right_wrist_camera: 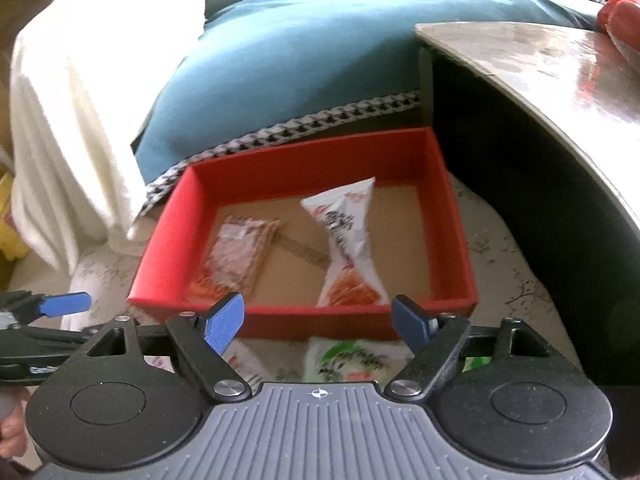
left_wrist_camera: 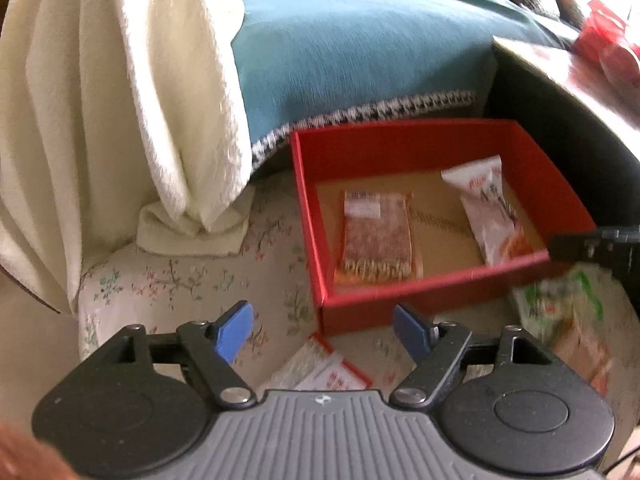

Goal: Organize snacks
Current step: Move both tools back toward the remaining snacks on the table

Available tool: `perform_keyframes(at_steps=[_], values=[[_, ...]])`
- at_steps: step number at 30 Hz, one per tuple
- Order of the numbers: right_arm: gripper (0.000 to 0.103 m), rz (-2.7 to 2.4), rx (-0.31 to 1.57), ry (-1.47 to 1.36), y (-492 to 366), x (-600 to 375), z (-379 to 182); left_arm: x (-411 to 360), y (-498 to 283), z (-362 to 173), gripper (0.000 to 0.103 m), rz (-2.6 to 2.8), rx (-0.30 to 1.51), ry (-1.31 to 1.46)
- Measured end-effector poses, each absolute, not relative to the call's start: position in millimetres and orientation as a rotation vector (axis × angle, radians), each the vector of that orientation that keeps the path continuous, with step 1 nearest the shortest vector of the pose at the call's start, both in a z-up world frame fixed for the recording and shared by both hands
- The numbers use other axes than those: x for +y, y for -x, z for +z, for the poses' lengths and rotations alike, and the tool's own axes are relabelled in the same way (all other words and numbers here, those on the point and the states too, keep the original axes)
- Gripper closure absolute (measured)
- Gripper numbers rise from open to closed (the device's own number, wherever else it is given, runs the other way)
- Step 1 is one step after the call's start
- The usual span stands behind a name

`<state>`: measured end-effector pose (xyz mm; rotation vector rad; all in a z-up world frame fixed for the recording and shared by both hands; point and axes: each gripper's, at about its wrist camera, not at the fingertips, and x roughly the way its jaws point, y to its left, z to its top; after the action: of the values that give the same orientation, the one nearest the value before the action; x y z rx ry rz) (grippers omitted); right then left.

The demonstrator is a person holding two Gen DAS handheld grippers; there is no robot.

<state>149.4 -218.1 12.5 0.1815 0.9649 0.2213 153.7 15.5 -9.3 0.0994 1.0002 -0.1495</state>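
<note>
Left wrist view: shallow red cardboard box (left_wrist_camera: 440, 292) on floral quilted fabric (left_wrist_camera: 168, 280), open top, brown floor. Inside, flat clear packet of reddish-brown snack (left_wrist_camera: 378, 240) toward the left wall, label end pointing away; white and orange pillow-pack snack (left_wrist_camera: 494, 216) along the right wall; bare brown strip between the two. Outside the near wall, white packet with red edging (left_wrist_camera: 324, 368) lying just beyond the left gripper (left_wrist_camera: 324, 332), blue pads spread wide, nothing between them. Green and white snack bag (left_wrist_camera: 564, 312) at the box's near right corner, blurred. Tip of the right gripper's black frame at the right edge, over that corner. Far wall of the box close against the teal cushion with houndstooth trim (left_wrist_camera: 352, 52); cream towel (left_wrist_camera: 120, 100) draped at left, clear of the box.

Right wrist view: same red box seen from its near side; clear packet at left, white pillow pack lying diagonally at centre-right, empty floor at the far right corner. Right gripper (right_wrist_camera: 318, 320) gaping wide, empty, poised over the near wall. Green bag and white packet partly hidden beneath it. Glossy tabletop edge (right_wrist_camera: 540, 80) overhanging at right, dark space beneath it beside the box's right wall.
</note>
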Motion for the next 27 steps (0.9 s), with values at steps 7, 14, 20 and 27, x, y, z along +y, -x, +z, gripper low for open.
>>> perform_keyframes(at_steps=[7, 14, 20, 27], values=[[0.017, 0.288, 1.007, -0.163, -125.6, -194.7, 6.9, 37.5, -145.4, -36.2, 0.031, -0.146, 1.086, -0.150], [0.017, 0.318, 1.072, -0.131, -98.9, -171.7, -5.4, 43.8, -138.3, -51.9, 0.030, -0.196, 1.131, -0.206], [0.016, 0.334, 1.137, -0.093, -84.1, -156.3, -20.4, 49.5, -133.4, -60.4, 0.030, -0.237, 1.154, -0.243], [0.016, 0.356, 1.199, -0.064, -71.2, -140.9, -37.7, 52.8, -145.3, -73.2, 0.030, -0.297, 1.187, -0.244]])
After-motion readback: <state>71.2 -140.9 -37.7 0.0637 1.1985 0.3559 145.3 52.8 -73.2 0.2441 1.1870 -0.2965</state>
